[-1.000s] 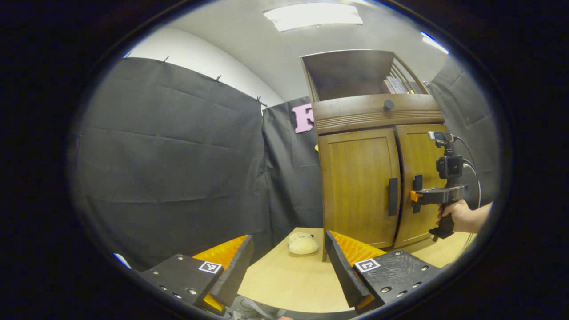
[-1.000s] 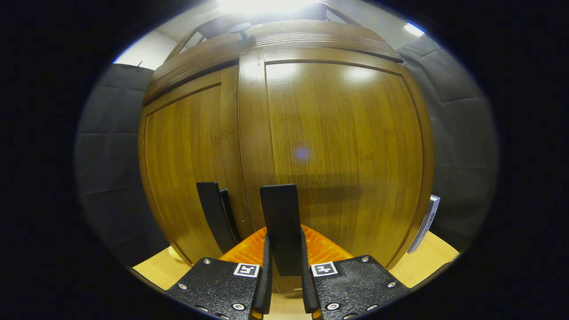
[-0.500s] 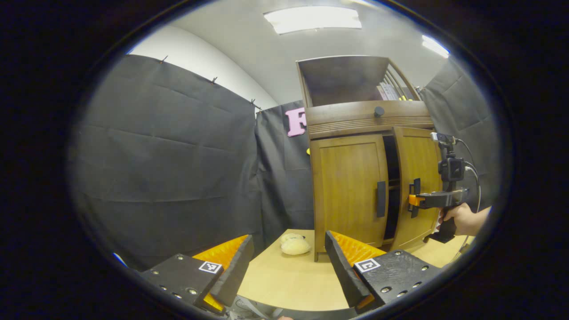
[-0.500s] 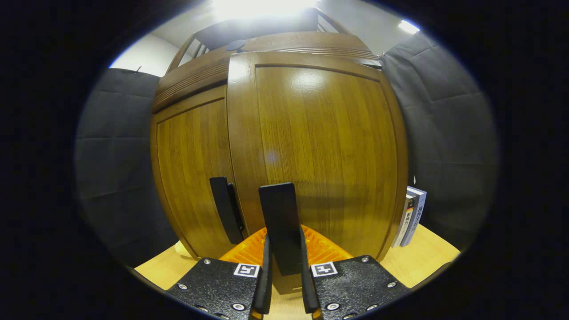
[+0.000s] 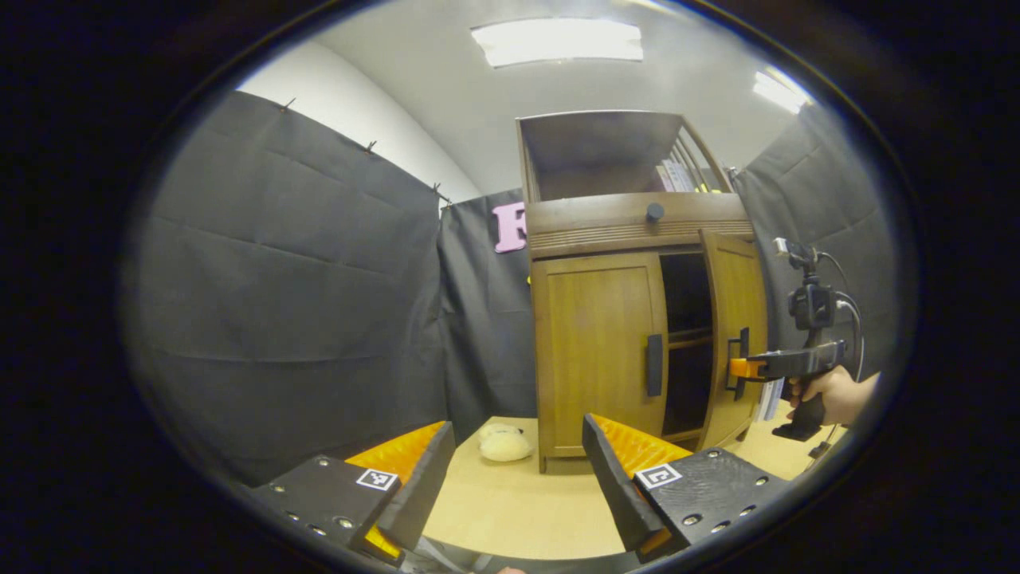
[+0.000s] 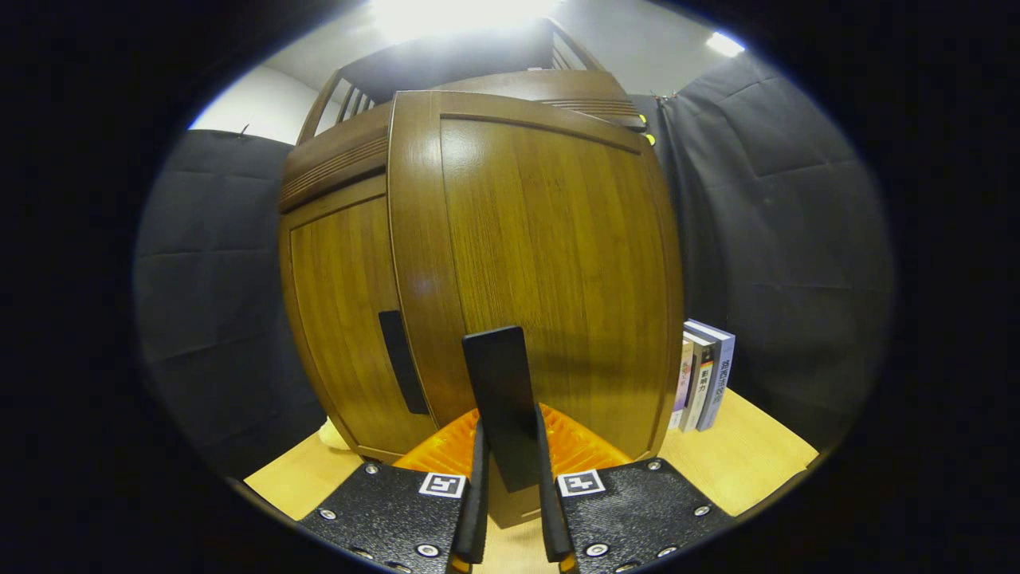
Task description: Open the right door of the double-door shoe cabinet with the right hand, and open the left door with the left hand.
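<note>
Swung wider since a second ago, right door (image 5: 737, 335) stands ajar at centre-right, right gripper (image 6: 510, 478) clamped on its handle (image 6: 502, 399), left gripper (image 5: 514, 478) spread wide, left door (image 5: 598, 351) closed.

The shoe cabinet (image 5: 606, 239) stands on the tabletop (image 5: 510, 510) toward its far edge, close to the booth wall behind it. Its left door (image 5: 598, 351) lies flat in the frame, while its right door (image 5: 737, 319) stands swung out from the front, with shelves (image 5: 689, 339) in the gap between them. A soft toy (image 5: 500, 443) lies on the tabletop just left of the cabinet's base. In the right gripper view, books (image 6: 703, 375) stand upright on the tabletop to the right of the right door, near the wall.
</note>
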`<state>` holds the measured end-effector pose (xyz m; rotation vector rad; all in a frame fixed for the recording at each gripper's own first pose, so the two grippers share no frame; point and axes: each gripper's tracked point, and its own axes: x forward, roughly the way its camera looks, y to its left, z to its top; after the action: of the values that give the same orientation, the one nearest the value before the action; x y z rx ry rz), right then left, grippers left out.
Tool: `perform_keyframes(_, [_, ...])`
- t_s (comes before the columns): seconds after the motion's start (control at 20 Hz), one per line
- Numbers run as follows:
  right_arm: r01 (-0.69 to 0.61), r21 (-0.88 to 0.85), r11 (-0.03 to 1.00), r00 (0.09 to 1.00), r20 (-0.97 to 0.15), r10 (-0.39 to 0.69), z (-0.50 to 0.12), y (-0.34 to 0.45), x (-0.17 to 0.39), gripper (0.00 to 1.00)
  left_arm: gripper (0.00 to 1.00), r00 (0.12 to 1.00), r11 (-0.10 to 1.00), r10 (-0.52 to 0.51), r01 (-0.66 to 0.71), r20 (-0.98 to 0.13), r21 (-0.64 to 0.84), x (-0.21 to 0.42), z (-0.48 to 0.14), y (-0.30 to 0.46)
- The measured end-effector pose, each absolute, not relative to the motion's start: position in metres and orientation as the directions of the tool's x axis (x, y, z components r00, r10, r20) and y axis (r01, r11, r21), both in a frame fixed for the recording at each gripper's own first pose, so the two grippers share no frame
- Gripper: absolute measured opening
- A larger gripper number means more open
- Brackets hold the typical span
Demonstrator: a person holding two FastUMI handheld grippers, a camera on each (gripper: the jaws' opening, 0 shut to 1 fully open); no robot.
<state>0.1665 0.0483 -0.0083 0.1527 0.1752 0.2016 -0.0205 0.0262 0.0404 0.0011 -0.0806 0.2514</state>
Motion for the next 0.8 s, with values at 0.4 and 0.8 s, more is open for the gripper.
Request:
perform_keyframes(0.4, [-0.146, 0.163, 0.976, 0.969, -0.176, 0.175, -0.009, 0.004, 0.133, 0.28, 0.92, 0.982, 0.987, 0.163, -0.163, 0.091, -0.007, -0.019, 0.044, 0.021])
perform_keyframes(0.8, [-0.041, 0.125, 0.991, 0.983, -0.173, 0.063, -0.007, -0.051, 0.111, 0.18, 0.98, 0.993, 0.998, 0.063, -0.062, 0.095, -0.012, -0.013, 0.046, 0.011])
